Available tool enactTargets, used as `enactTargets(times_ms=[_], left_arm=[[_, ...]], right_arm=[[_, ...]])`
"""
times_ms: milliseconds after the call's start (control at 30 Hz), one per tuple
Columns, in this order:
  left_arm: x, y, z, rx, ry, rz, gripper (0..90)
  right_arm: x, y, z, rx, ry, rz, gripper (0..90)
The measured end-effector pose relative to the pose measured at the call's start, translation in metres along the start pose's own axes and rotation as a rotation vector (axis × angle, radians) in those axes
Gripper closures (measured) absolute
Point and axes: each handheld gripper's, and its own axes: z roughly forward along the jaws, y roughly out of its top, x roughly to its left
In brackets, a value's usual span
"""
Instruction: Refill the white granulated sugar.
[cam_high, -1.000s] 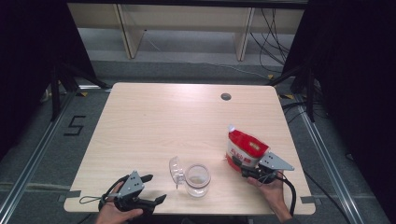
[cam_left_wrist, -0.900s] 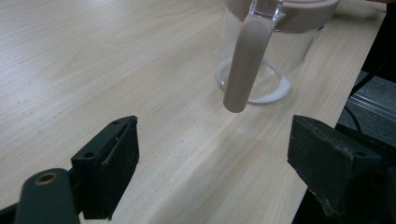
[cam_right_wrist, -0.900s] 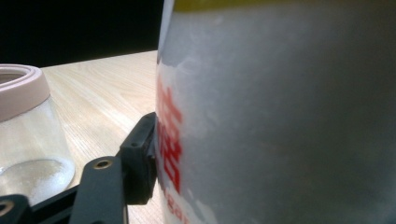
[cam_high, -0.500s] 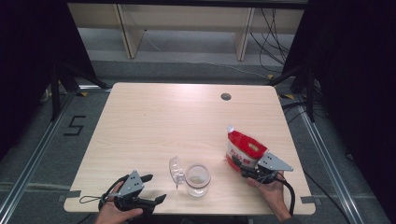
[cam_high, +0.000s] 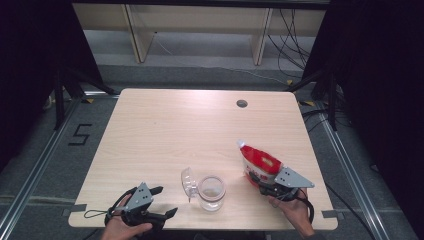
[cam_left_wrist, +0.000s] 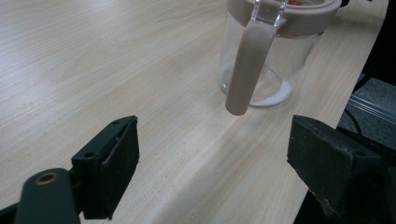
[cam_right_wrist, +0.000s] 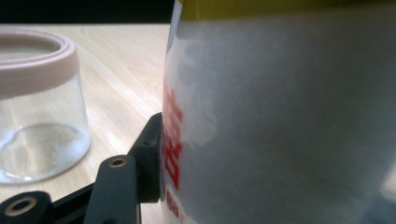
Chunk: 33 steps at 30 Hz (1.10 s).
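In the right gripper view, the white-and-red plastic pouch (cam_right_wrist: 280, 121) is a close blur cut off by the top, right and bottom edges, and it hides the right gripper's far jaw. The clear glass jar with a pink rim (cam_right_wrist: 37, 107) runs off the left edge there. In the left gripper view the same jar's top is cropped at the upper edge, and the red print on the pouch is too blurred to read.

You get even overhead light on the table (cam_high: 165, 135), dark surroundings; up close, the pouch (cam_right_wrist: 289, 121) blurs badly, with whitish glare.
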Motion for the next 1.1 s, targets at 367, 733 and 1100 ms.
enactTargets(times_ms=[367, 733, 1100], left_arm=[[0.001, 0.000, -0.001, -0.002, 0.008, -0.005, 16.7], [0.001, 0.000, -0.001, -0.003, 0.014, -0.002, 16.8], [0.004, -0.001, -0.001, 0.002, 0.034, 0.022, 16.8]], right_arm=[[0.015, 0.022, -0.013, 0.015, -0.047, -0.118, 46.6], [0.028, 0.038, -0.032, 0.042, -0.061, -0.236, 46.8], [0.046, 0.048, -0.030, 0.144, -0.090, -0.464, 47.1]])
